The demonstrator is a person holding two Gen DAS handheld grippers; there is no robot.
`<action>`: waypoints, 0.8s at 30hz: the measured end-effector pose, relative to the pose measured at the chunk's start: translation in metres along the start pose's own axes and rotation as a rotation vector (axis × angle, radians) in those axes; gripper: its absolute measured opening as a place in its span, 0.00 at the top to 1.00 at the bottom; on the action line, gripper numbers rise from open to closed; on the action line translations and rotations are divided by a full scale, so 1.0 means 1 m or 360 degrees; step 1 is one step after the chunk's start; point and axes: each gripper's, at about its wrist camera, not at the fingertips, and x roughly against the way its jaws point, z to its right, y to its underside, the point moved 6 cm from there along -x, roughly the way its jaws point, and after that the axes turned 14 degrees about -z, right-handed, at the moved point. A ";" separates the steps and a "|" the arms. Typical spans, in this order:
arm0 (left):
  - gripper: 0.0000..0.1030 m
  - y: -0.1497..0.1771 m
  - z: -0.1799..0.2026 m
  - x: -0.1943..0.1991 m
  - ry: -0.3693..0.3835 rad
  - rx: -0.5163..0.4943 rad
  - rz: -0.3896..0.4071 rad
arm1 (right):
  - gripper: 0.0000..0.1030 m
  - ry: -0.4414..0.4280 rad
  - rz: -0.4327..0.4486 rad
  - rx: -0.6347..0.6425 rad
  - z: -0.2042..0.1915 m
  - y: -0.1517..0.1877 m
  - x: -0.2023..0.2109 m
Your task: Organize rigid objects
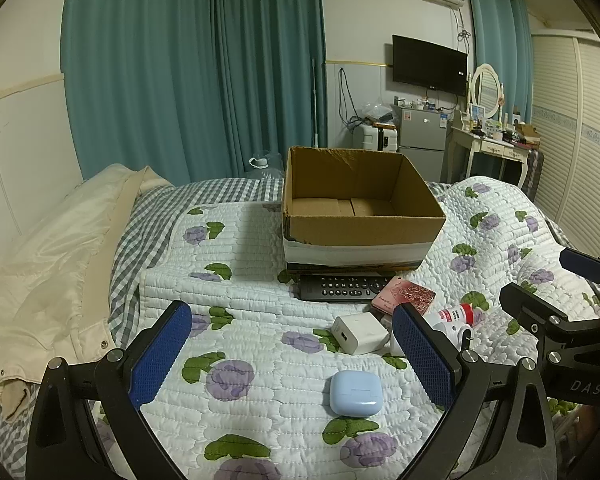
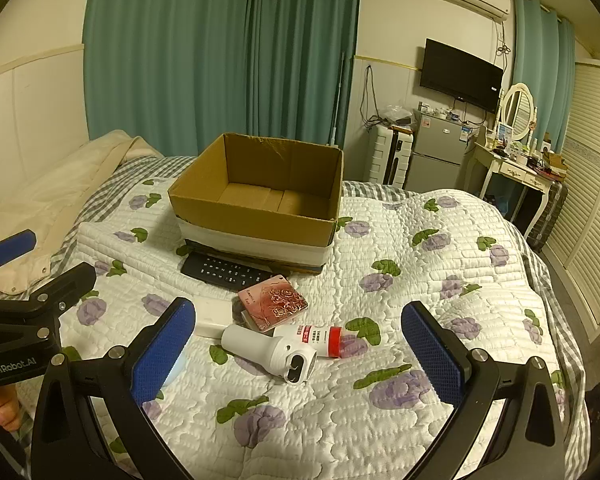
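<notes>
Both tongs are spread wide and grasp nothing: the left gripper [image 1: 292, 360] frames the blue earbud case [image 1: 355, 393] at lower centre, the right gripper [image 2: 298, 350] the white handheld device [image 2: 270, 350] — likely first picks. The cardboard box [image 2: 256, 216] sits open at frame centre (empty, ready to receive), with the remote [image 2: 224, 270] touching its near wall.

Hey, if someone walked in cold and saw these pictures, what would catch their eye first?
Probably the open, empty cardboard box sitting on the flowered quilt. Next, the small items scattered in front of it: black remote against the box, pink case, white handheld device.
</notes>
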 end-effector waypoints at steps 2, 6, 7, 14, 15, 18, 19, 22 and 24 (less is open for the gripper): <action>0.01 -0.002 -0.003 -0.002 0.0001 0.0001 -0.0001 | 0.00 0.0000 0.0001 -0.0001 0.000 0.000 0.000; 0.01 0.003 0.007 0.004 -0.0005 -0.0003 0.0005 | 0.00 -0.0001 0.0000 -0.0002 0.000 0.000 0.000; 0.01 0.003 0.006 0.004 -0.0006 -0.0003 0.0005 | 0.00 -0.0001 -0.0001 -0.0002 0.000 0.000 0.000; 0.01 -0.001 0.001 0.000 -0.0005 -0.0002 0.0003 | 0.00 0.0001 0.0000 0.0001 0.000 0.000 0.000; 0.01 -0.002 0.000 0.000 -0.0004 -0.0001 0.0003 | 0.00 0.0000 -0.0001 0.0000 0.000 0.000 0.000; 0.01 0.004 0.007 0.004 -0.0005 -0.0003 0.0007 | 0.00 -0.0001 -0.0002 0.0002 -0.001 0.001 0.000; 0.01 0.004 0.008 0.004 -0.0005 -0.0003 0.0008 | 0.00 -0.0002 -0.0002 0.0003 -0.001 0.001 0.000; 0.01 0.004 0.008 0.004 -0.0004 -0.0002 0.0009 | 0.00 -0.0004 -0.0006 0.0007 -0.001 0.002 -0.001; 0.01 0.004 0.008 0.004 -0.0005 0.0002 0.0010 | 0.00 -0.0007 -0.0010 0.0010 -0.002 0.002 -0.001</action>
